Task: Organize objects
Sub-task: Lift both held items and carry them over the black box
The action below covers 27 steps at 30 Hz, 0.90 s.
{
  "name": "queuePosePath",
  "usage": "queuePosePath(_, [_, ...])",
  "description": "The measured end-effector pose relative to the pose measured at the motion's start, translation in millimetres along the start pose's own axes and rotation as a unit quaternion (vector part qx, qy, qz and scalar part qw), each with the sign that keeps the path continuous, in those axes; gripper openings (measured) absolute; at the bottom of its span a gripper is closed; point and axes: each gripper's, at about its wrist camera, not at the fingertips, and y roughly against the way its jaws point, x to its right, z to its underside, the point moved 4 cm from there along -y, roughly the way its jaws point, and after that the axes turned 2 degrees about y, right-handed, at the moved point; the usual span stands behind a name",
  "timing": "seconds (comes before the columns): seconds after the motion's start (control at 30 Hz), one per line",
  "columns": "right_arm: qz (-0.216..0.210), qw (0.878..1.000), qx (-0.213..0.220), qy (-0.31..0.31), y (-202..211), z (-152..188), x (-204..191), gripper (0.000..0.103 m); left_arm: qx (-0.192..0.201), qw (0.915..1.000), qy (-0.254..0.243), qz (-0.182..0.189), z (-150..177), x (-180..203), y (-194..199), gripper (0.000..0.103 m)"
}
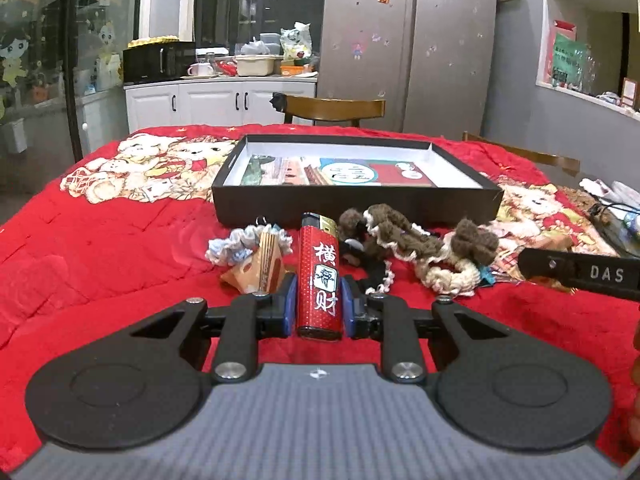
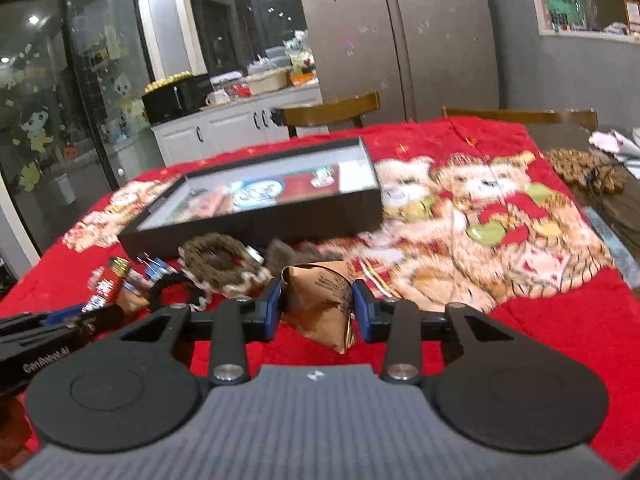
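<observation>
My left gripper [image 1: 319, 302] is shut on a red lighter [image 1: 319, 280] with white characters, held upright just above the red cloth. My right gripper [image 2: 318, 304] is shut on a brown paper packet [image 2: 320, 300]. A shallow black box [image 1: 352, 200] with cards inside lies beyond; it also shows in the right wrist view [image 2: 256, 220]. Brown crocheted pieces [image 1: 404, 236] and a blue-white scrunchie [image 1: 240, 240] lie in front of the box. The lighter also shows at the left of the right wrist view [image 2: 106, 290].
A red cartoon-print cloth [image 1: 100, 248] covers the table. The right gripper's arm [image 1: 580, 274] enters from the right in the left wrist view. Wooden chairs [image 1: 332, 108] stand behind the table. Cables and clutter [image 2: 592, 168] lie at the far right.
</observation>
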Motion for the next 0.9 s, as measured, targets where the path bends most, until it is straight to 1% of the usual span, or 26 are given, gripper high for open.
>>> queuePosePath(0.1, [-0.01,1.0,0.004,-0.002,5.2,-9.8,-9.5,0.041,0.004,1.0,0.004,0.001,-7.4,-3.5,7.3,0.027])
queuePosePath(0.3, [-0.028,0.999,0.008,-0.018,8.4,-35.0,-23.6,0.041,0.031,0.9994,0.012,-0.001,-26.7,-18.9,25.3,0.027])
queuePosePath(0.43, [-0.043,0.999,0.019,-0.023,9.3,-57.6,-34.1,0.041,0.055,0.9984,0.014,-0.005,-46.5,-28.8,33.9,0.027])
queuePosePath(0.5, [-0.049,0.998,0.024,-0.021,7.5,-71.2,-41.6,0.041,0.06,0.9981,0.017,0.003,-59.6,-32.0,33.9,0.027])
queuePosePath(0.57, [-0.054,0.998,0.026,-0.023,2.5,-83.0,-48.6,0.041,0.066,0.9976,0.022,0.007,-75.0,-35.1,31.9,0.027])
queuePosePath(0.67, [-0.065,0.997,0.032,-0.027,-9.9,-100.3,-60.7,0.041,0.094,0.9952,0.029,0.0,-100.1,-38.1,29.1,0.027])
queuePosePath(0.73, [-0.07,0.997,0.035,-0.027,-18.7,-109.1,-68.8,0.041,0.107,0.9938,0.032,0.001,-118.6,-38.6,22.3,0.027])
queuePosePath(0.9, [-0.081,0.996,0.029,-0.034,-51.0,-124.9,-86.3,0.041,0.094,0.9945,0.036,0.029,-151.6,-41.6,-8.8,0.027])
